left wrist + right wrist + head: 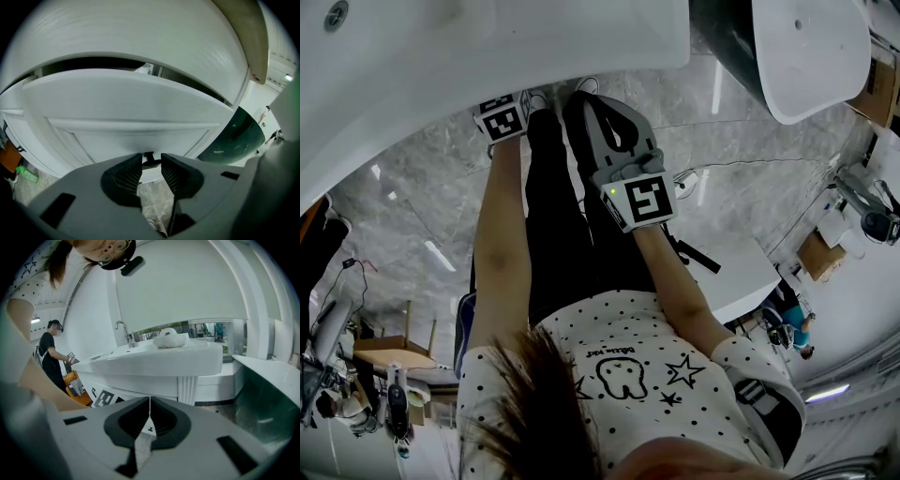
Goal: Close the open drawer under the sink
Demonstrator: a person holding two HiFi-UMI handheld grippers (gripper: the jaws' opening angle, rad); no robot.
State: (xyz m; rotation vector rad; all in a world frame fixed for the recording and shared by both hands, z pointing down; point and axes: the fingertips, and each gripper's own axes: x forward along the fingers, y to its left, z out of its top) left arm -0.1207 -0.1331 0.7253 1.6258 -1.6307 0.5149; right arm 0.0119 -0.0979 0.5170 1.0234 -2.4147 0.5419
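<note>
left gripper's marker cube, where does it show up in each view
Head view: upper left, marker cube at the sink edge.
Left gripper view: not in it; the left gripper shows only jaws, gripping the drawer knob.
Right gripper view: marker cube lower left, below the sink.
Shared landmark: the white sink, in head and right gripper views.

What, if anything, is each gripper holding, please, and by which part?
Left gripper grips the white drawer front by its small dark knob; right gripper holds nothing.
</note>
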